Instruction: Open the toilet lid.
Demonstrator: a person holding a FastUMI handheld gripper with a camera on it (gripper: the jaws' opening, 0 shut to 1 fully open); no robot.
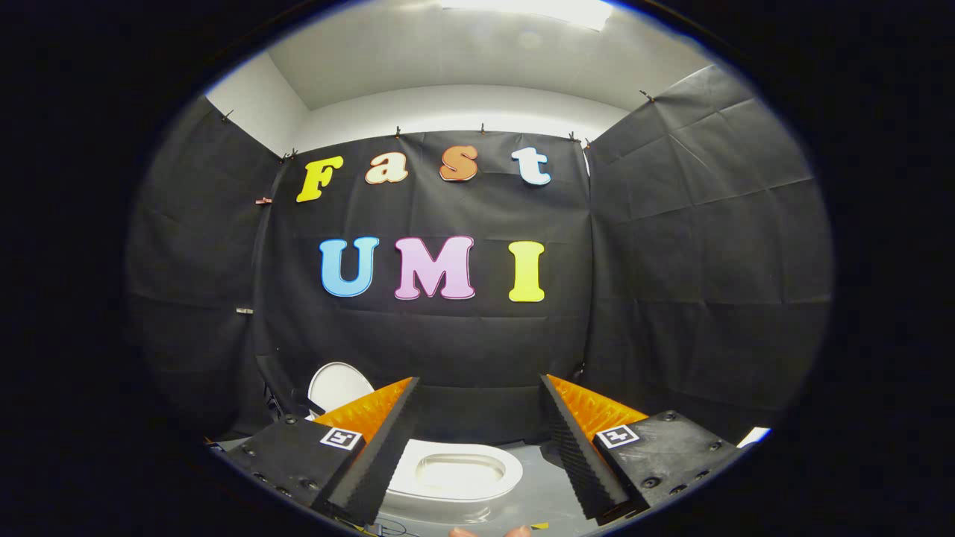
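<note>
A white toilet [455,474] stands low on the grey floor, seen between and below my fingers, its seat ring and bowl uncovered. Its white lid [337,385] stands upright behind the bowl, just past the left finger, leaning toward the black cloth wall. My gripper [477,388] is open, the two black ridged fingers with orange sides spread wide and holding nothing. It hovers above and in front of the toilet, apart from it.
Black cloth walls close in the booth on the left, back and right. Grey floor [541,496] lies around the toilet. A white object's corner [753,436] shows at the floor's far right. Fingertips of a hand [489,532] show below the toilet.
</note>
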